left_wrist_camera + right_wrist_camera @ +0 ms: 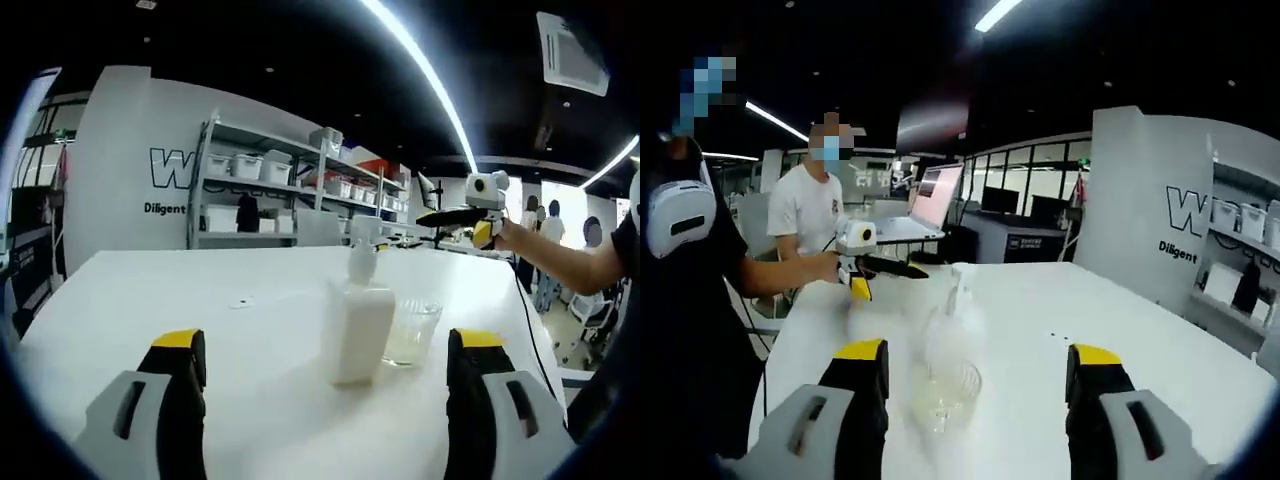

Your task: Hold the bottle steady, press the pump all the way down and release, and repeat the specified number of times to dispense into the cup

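1. The left hand-held gripper (325,375) is spread wide and holds nothing; the bottle (358,325) stands between its jaws, further out on the white bench (150,290).
2. The right hand-held gripper (975,385) is likewise spread and empty, above the cup (948,392).
3. The left gripper view shows shelving (290,190) behind; the right gripper view shows a bystander (815,215) and a laptop (935,200).
4. The bottle stands upright, long axis vertical, pump (362,255) on top, with the cup (412,333) just beside it.
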### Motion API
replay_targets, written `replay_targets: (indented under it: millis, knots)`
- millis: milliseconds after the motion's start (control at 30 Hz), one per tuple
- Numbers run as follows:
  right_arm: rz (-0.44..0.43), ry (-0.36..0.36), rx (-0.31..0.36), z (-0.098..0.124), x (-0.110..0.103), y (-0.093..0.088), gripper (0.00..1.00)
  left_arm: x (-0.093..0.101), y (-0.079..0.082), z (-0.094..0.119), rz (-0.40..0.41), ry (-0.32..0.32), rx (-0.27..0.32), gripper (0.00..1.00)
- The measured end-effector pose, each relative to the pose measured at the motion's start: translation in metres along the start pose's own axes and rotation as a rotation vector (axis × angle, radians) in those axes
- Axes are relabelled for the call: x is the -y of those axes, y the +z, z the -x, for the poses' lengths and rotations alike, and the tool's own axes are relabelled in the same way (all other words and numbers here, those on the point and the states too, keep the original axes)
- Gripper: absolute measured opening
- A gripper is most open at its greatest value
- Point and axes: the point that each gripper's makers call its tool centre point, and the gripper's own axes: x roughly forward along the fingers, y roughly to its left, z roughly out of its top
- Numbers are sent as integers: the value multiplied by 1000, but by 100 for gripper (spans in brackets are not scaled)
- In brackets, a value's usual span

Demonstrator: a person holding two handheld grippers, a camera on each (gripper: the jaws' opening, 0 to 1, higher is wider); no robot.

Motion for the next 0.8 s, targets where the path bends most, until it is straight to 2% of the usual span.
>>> replay_targets:
  millis: [100,233,300,367,500,667,800]
  knots:
    - [-29,3,38,8,-3,-3,78,0,1,4,-8,-2,-5,99]
    - [-30,-1,53,17,-4,-8,85,2,0,8,-31,-12,-16,99]
    - [-49,9,79,22,-8,-8,86,9,4,10,12,-64,3,99]
    - [-46,16,80,27,-7,-11,89,6,6,13,22,-64,9,99]
    - [-50,32,83,30,-18,-17,95,4,3,15,-31,-77,-6,99]
    - [-56,36,78,38,-24,-25,99,3,6,17,-39,-104,-1,99]
    - [-59,52,92,45,-30,-30,99,-2,12,20,-99,-104,14,99]
